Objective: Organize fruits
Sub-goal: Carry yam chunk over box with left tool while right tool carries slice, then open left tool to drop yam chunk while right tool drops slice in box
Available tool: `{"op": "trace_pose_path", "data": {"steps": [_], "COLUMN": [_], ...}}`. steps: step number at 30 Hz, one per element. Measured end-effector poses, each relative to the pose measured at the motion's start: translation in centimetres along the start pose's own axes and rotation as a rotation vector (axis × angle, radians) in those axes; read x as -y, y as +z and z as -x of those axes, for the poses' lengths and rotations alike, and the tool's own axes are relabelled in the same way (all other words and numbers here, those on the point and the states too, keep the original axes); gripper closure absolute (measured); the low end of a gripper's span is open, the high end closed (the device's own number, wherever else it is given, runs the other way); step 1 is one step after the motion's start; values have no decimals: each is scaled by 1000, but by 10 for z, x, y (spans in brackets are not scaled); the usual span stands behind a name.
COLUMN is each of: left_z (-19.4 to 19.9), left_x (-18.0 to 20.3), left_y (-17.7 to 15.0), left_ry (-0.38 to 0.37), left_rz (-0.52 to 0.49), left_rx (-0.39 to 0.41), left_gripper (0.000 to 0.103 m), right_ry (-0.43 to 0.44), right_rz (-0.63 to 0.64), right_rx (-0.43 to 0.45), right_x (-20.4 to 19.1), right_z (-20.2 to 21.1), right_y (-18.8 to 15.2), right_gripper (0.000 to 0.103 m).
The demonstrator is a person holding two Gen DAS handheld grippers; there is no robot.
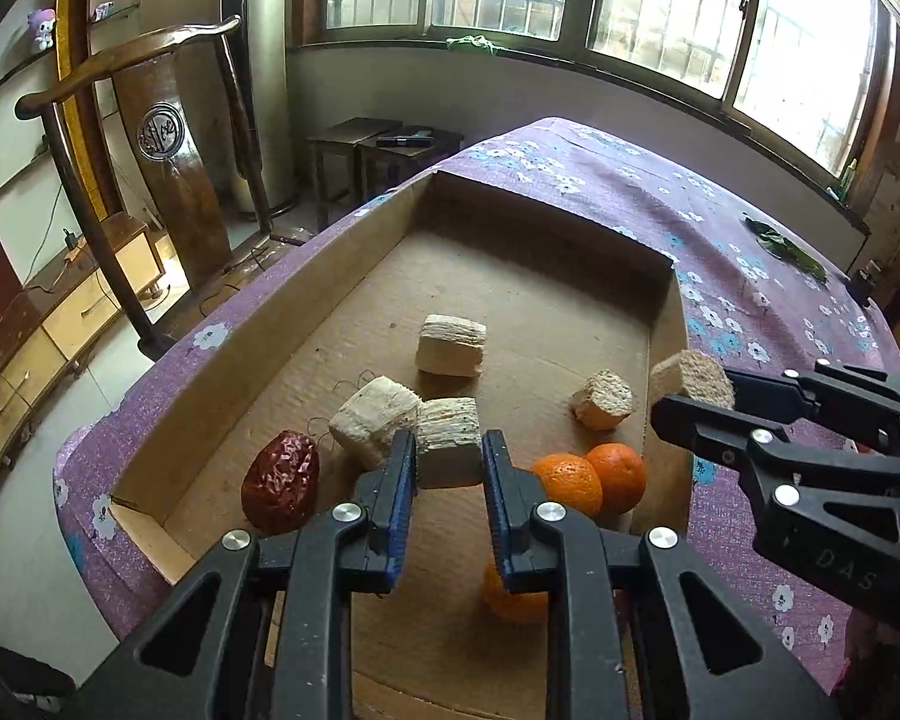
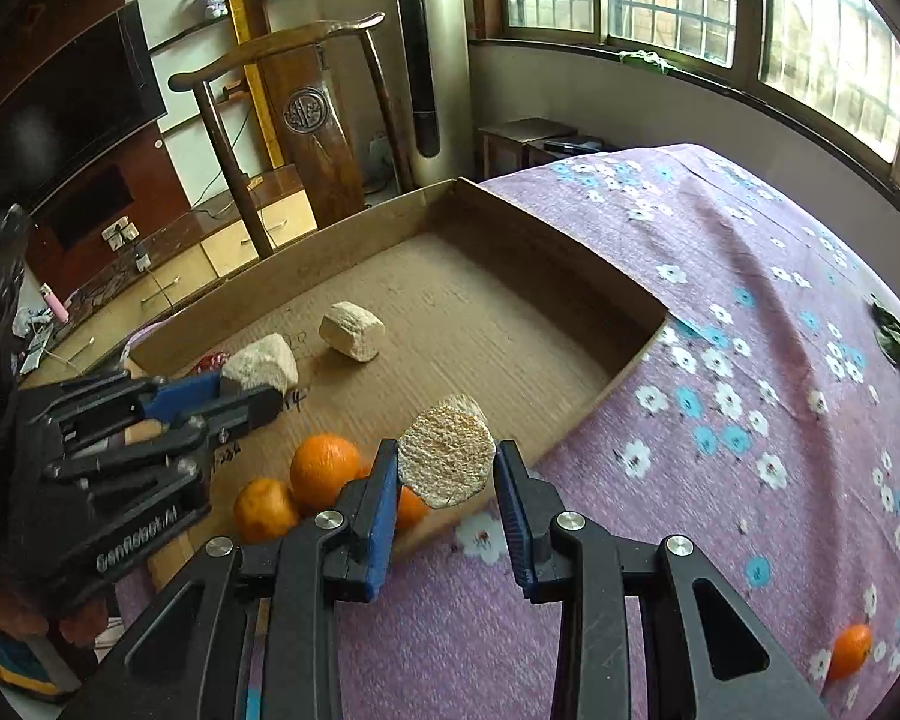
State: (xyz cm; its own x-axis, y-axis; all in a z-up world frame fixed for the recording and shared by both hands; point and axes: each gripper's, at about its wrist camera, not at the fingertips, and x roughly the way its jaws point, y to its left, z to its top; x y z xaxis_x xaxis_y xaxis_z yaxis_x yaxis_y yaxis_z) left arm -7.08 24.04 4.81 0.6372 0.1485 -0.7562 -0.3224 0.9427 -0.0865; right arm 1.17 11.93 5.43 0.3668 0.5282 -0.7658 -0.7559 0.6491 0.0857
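A shallow cardboard tray [image 1: 354, 228] lies on the purple flowered tablecloth [image 1: 660, 192]. My left gripper [image 1: 449, 456] is shut on a pale sugarcane chunk [image 1: 448, 441] just above the tray floor. In the tray lie more cane chunks [image 1: 451, 345] [image 1: 375, 420] [image 1: 601, 399], a red jujube [image 1: 281, 479] and three oranges [image 1: 570, 480] [image 1: 618, 471] [image 1: 513, 597]. My right gripper [image 2: 447, 474] is shut on another cane chunk [image 2: 447, 459] over the tray's near right wall [image 2: 618, 378]. It also shows in the left wrist view [image 1: 699, 387].
One orange [image 2: 849, 651] lies on the cloth at the near right. Green leaves [image 1: 783, 246] lie near the table's far right edge. A wooden chair [image 1: 150, 120], cabinets and low stools [image 1: 378, 150] stand beyond the table on the left.
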Motion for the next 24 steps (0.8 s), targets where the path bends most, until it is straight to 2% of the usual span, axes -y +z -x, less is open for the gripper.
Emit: {"op": "trace_pose_path", "data": {"steps": [7,12,20,24], "left_z": [1,-1,-1,0], "left_x": [-1,1,5,5], "left_y": [0,-4,-6,-6], "left_ry": [21,14,24,41], "left_rz": [-7,-19,-25,-12], "left_rx": [17,17,21,29], "left_gripper": [81,81,81,81], "right_ry": [23,8,8,9], "right_rz": [-1,3,-22,-33], "right_rx": [-39,-76,-83,-60], "right_x": [-5,-9,-9,-3], "right_z": [-45,-71,-67,-51], "right_y": [26,32,33,26], "right_gripper": [69,68,67,57]}}
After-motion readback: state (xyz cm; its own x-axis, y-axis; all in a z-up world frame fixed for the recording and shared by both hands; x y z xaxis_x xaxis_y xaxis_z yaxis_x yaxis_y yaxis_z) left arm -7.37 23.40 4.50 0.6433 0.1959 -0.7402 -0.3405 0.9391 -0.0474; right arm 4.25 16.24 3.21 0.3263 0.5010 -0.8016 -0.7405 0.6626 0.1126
